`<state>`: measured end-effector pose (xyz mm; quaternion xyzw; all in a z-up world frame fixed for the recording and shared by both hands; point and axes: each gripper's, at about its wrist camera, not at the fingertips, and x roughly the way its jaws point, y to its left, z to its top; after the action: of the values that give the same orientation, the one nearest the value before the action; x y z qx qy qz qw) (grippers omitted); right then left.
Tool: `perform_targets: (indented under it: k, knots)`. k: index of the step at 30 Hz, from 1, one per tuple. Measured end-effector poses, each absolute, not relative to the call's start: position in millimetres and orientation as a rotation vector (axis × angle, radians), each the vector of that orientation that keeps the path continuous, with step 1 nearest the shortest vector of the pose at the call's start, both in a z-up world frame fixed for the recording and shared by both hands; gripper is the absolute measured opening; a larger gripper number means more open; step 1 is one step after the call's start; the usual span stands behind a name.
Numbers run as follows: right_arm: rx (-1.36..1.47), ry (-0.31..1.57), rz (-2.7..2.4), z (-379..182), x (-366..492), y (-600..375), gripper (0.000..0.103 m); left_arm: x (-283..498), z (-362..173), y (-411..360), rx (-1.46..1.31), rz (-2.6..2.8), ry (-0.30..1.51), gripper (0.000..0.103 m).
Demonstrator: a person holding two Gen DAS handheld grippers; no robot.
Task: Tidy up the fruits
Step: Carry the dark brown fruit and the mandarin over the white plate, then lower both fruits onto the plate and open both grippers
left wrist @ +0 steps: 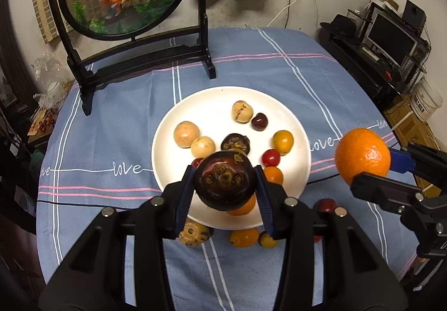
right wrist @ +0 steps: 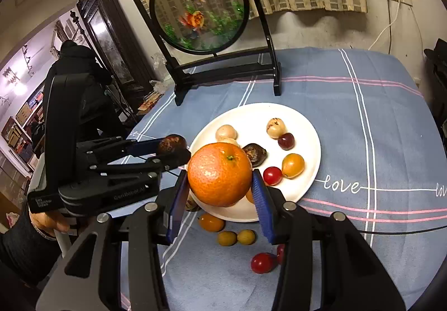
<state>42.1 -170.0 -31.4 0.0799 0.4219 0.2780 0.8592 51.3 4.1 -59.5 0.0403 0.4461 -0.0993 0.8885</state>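
Note:
My left gripper [left wrist: 225, 182] is shut on a dark purple mangosteen [left wrist: 225, 181], held above the near rim of the white plate [left wrist: 212, 104]. My right gripper [right wrist: 220, 188] is shut on a large orange [right wrist: 220, 174], lifted over the plate's [right wrist: 307, 126] near-left edge. From the left wrist view the orange [left wrist: 362, 155] hangs at the right, clamped between the right gripper's fingers [left wrist: 374, 185]. The plate holds several small fruits: pale longans, a second mangosteen [left wrist: 235, 142], a dark cherry [left wrist: 259, 121], cherry tomatoes, kumquats. More small fruits lie on the cloth in front of the plate.
A round goldfish screen on a black stand [left wrist: 139, 59] rises behind the plate. The table wears a blue striped cloth [right wrist: 363, 121]. A black cable [right wrist: 405, 230] crosses the cloth on the right. A person's hand [right wrist: 47, 223] holds the left gripper. Shelves and a monitor [left wrist: 391, 37] stand at right.

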Motion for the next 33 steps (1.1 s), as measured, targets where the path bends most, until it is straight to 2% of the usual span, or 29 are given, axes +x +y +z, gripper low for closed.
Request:
perform_targets:
  k: [11, 33]
  knots:
    - [0.153, 0.938, 0.559, -54.2, 63.3, -166.4, 0.046, 74.1, -74.4, 32.0, 0.041, -0.138, 0.966, 0.043]
    - [0.110, 0.948, 0.558, -70.3, 118.7, -147.1, 0.045, 124.0, -92.6, 0.2, 0.114, -0.148, 0.985, 0.043]
